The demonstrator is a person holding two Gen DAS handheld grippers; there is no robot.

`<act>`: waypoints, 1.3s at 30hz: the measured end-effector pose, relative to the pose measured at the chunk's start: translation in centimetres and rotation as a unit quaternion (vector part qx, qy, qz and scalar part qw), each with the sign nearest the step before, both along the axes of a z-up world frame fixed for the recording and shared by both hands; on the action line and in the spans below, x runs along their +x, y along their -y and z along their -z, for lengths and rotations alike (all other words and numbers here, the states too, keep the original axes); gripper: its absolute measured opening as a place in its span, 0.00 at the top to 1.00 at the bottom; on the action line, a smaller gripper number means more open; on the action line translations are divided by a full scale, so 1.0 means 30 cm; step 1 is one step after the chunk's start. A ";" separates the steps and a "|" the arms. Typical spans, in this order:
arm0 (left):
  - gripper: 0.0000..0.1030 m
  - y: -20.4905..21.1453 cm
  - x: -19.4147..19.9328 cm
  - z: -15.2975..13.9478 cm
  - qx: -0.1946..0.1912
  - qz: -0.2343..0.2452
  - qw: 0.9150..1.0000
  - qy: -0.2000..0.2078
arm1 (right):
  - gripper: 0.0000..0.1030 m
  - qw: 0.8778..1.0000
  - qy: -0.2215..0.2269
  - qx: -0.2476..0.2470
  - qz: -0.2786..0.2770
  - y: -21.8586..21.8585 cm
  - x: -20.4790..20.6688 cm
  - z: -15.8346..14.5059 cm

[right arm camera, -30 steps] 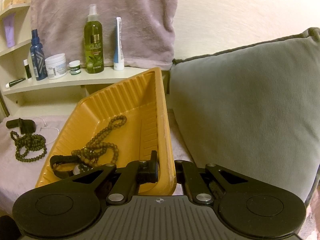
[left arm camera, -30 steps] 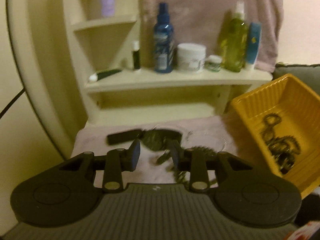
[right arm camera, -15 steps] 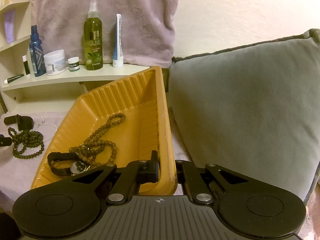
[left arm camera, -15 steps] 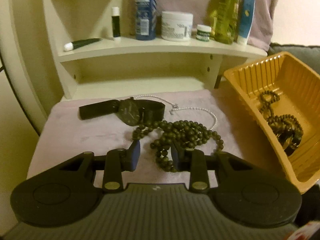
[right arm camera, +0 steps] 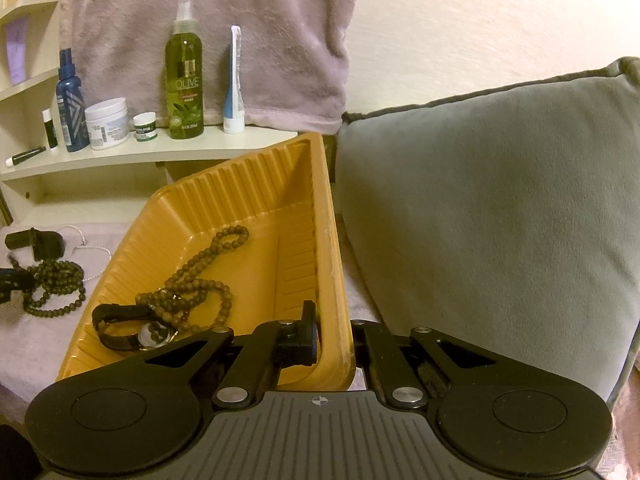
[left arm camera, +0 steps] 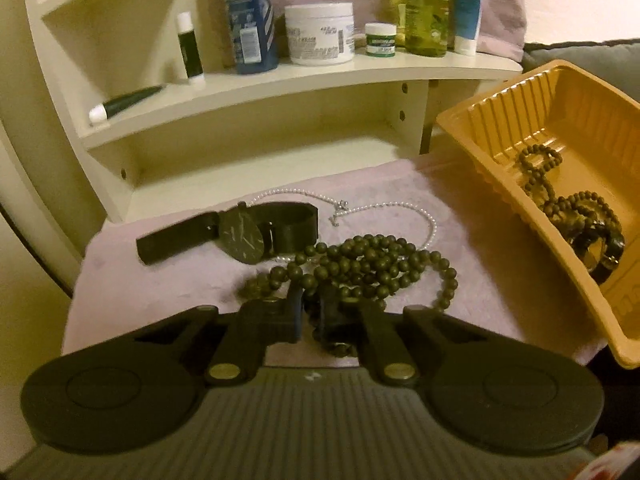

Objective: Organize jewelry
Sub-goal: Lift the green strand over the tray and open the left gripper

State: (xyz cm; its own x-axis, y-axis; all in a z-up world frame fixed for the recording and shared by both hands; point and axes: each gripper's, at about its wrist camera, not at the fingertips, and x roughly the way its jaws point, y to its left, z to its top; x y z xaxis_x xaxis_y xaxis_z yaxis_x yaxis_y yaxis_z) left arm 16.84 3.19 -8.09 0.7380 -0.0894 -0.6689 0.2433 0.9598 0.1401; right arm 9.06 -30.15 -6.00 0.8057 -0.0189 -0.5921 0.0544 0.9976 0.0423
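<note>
My left claw (left arm camera: 308, 304) narrowed onto beads (left arm camera: 360, 264) directly ahead on cloth, for lift. My right claw (right arm camera: 334, 340) clamped tray (right arm camera: 332, 240) rim, tilting it toward beads to ease drop-in.

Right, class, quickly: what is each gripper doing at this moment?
Left gripper: closed on the green bead necklace.
Right gripper: clamped on the yellow tray wall.
</note>
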 end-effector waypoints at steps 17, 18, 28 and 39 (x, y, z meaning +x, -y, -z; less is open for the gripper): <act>0.94 -0.008 -0.042 -0.396 0.069 0.082 0.990 0.091 | 0.96 1.000 0.010 0.002 -0.005 -0.008 -0.017 -0.020; 0.94 -0.004 -0.043 -0.425 0.072 0.088 0.989 0.099 | 0.96 1.000 0.010 0.002 -0.005 -0.008 -0.018 -0.021; 0.94 0.056 -0.049 -0.658 0.096 0.128 0.973 0.164 | 0.96 1.000 0.014 0.002 -0.006 -0.012 -0.018 -0.029; 0.94 0.153 -0.085 -0.903 0.098 0.175 0.949 0.243 | 0.95 1.000 0.015 0.002 -0.007 -0.012 -0.019 -0.033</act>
State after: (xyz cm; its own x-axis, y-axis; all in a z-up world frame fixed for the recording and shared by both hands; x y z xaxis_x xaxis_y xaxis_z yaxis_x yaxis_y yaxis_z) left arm 14.30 -1.39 19.00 0.9115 -0.2949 -0.2868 0.4035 0.7764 0.4842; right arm 8.50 -29.79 -5.01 0.8236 -0.0052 -0.5672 0.0396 0.9981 0.0483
